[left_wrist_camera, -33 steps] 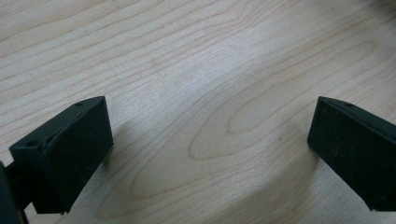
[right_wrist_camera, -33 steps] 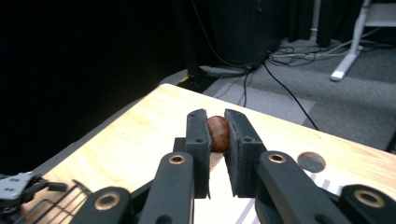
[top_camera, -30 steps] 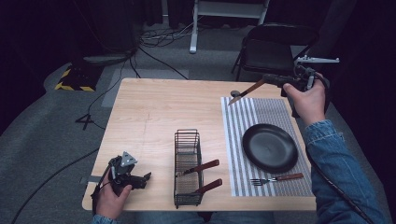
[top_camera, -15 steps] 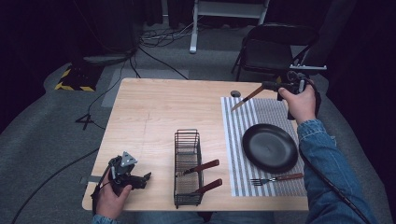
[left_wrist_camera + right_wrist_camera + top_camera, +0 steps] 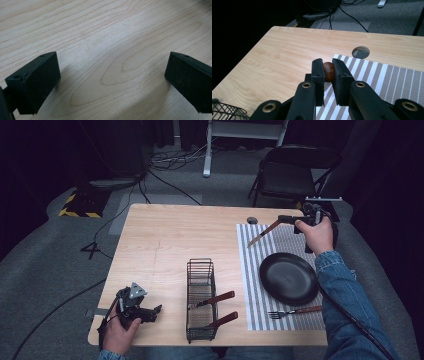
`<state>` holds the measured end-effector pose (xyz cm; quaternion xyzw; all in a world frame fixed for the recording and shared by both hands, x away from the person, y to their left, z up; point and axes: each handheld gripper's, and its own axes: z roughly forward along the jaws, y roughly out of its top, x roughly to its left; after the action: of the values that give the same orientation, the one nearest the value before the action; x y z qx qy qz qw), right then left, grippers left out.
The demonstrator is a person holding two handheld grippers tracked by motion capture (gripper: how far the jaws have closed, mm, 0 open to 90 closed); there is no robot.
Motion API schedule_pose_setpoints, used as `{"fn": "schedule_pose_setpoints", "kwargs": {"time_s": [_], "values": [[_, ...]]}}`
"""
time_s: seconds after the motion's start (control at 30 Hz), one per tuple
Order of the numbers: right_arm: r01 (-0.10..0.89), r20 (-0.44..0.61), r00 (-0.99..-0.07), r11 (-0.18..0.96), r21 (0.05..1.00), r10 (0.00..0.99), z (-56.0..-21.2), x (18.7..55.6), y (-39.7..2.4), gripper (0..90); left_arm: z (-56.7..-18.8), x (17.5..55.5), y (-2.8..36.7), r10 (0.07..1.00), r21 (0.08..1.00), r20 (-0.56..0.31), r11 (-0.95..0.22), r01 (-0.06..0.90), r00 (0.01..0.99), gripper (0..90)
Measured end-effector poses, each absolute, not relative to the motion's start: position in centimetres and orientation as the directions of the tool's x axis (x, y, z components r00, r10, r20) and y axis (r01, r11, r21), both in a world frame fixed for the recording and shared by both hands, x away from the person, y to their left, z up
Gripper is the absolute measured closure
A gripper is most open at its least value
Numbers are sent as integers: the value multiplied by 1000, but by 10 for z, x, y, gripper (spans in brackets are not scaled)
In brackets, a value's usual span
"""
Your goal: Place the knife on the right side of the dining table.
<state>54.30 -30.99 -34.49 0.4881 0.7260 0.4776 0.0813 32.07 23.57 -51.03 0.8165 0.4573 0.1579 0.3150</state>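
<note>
One wooden table (image 5: pixel 165 235), striped placemat (image 5: pixel 250 270), grey carpet (image 5: pixel 45 245), dark room

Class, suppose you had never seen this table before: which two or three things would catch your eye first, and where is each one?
The right gripper, over the striped placemat at the table's far right, has its jaws shut on a brown-handled utensil that slants down towards the mat. A black plate lies on the mat with a fork on its near side. Near the middle front stands a wire basket holding two more brown-handled utensils.

Blue denim sleeve (image 5: pixel 345 295); black fingers (image 5: pixel 318 75) with brass-coloured screws.
</note>
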Motion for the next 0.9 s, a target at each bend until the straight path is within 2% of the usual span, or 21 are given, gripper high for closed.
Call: {"fn": "schedule_pose_setpoints", "kwargs": {"time_s": [0.43, 0.6, 0.9], "values": [[649, 337, -492, 80, 757, 803, -356, 546, -309, 801, -510, 321, 236, 846, 658, -31, -383, 648, 532, 2], [644, 259, -471, 128, 754, 843, -356, 546, -309, 762, -510, 321, 236, 846, 659, -30, -383, 647, 532, 2], [656, 187, -421, 156, 738, 887, -359, 548, -310, 708, -510, 321, 236, 846, 659, -30, -383, 647, 532, 2]]}}
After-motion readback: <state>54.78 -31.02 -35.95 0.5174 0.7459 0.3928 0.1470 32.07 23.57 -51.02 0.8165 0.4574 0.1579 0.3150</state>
